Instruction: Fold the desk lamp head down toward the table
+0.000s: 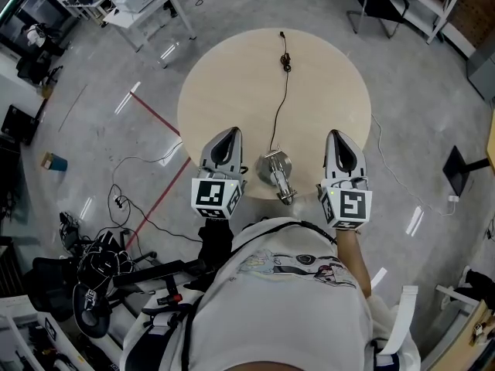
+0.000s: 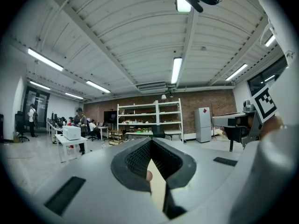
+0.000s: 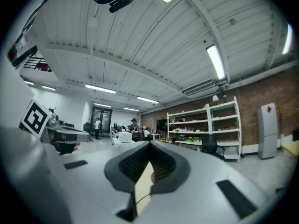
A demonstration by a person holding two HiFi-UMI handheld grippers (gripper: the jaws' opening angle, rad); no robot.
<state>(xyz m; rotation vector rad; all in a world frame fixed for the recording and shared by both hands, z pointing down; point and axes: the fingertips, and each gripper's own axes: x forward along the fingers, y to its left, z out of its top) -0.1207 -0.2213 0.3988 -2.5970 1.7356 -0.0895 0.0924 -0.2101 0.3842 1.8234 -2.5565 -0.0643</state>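
my left gripper [image 1: 230, 134] and right gripper [image 1: 335, 135] were both shut and empty; the lamp [image 1: 276, 175] stood between them at mid-frame, neither clearly nearer.

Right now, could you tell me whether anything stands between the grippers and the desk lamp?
Nothing visible does: the desk lamp stands between the left gripper and right gripper, with bare table on both sides.
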